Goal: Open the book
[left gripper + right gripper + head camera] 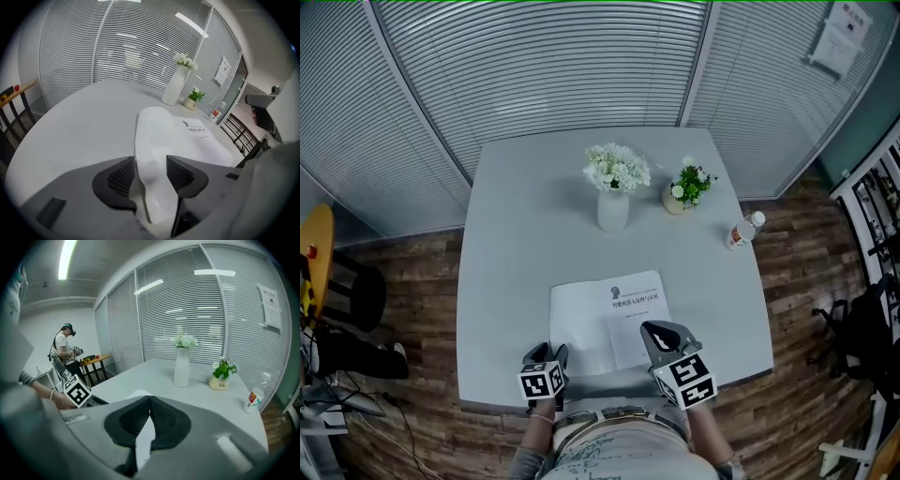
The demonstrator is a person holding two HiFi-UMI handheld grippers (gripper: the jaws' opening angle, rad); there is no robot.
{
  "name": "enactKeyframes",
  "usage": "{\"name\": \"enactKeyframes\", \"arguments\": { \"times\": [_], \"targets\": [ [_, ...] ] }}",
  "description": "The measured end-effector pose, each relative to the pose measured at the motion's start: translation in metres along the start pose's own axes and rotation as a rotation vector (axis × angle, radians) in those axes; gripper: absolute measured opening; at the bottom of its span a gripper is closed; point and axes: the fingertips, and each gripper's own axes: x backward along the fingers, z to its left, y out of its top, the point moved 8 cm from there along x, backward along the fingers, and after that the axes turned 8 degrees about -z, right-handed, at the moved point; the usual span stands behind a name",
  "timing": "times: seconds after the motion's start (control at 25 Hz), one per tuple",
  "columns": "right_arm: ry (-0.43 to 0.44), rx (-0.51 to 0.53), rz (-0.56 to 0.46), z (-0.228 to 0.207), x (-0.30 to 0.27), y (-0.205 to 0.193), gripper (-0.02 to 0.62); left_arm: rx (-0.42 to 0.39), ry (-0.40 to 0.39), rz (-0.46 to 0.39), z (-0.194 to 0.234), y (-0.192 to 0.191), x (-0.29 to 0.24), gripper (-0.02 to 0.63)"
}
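Observation:
The white book (609, 323) lies open near the front edge of the grey table (516, 234), its printed title page on the right. My left gripper (547, 353) sits at the left leaf's lower corner. In the left gripper view its jaws (150, 173) stand apart, and the bowed white leaf (152, 136) runs loosely between the pads. My right gripper (654, 330) rests on the lower right part of the title page. Its pads (150, 399) meet at the tips, shut, and a white strip of page (143, 441) shows in the slit behind them.
A white vase of flowers (613, 202), a small potted plant (682, 192) and a bottle (743, 231) stand at the table's back and right. A person (63, 350) stands at a far desk. A chair (319, 272) is at the left.

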Motion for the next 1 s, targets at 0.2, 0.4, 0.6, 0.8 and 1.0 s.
{"name": "enactKeyframes", "arguments": {
  "times": [0.2, 0.4, 0.6, 0.8, 1.0],
  "targets": [
    [0.006, 0.003, -0.005, -0.003, 0.0, -0.001, 0.002, -0.023, -0.007, -0.018, -0.008, 0.006, 0.001, 0.21],
    [0.009, -0.01, -0.015, -0.006, 0.005, -0.001, 0.002, -0.054, -0.019, -0.043, -0.02, 0.012, 0.003, 0.21],
    [0.002, -0.006, -0.012, -0.013, 0.009, -0.004, 0.002, -0.063, -0.041, -0.068, -0.032, 0.018, 0.003, 0.21],
    [-0.01, -0.01, -0.008, -0.02, 0.016, -0.009, 0.002, -0.075, -0.078, -0.072, -0.047, 0.021, 0.001, 0.207],
    [-0.009, -0.013, -0.006, -0.026, 0.019, -0.011, 0.002, -0.131, -0.116, -0.067, -0.065, 0.024, 0.0, 0.18]
  ]
}}
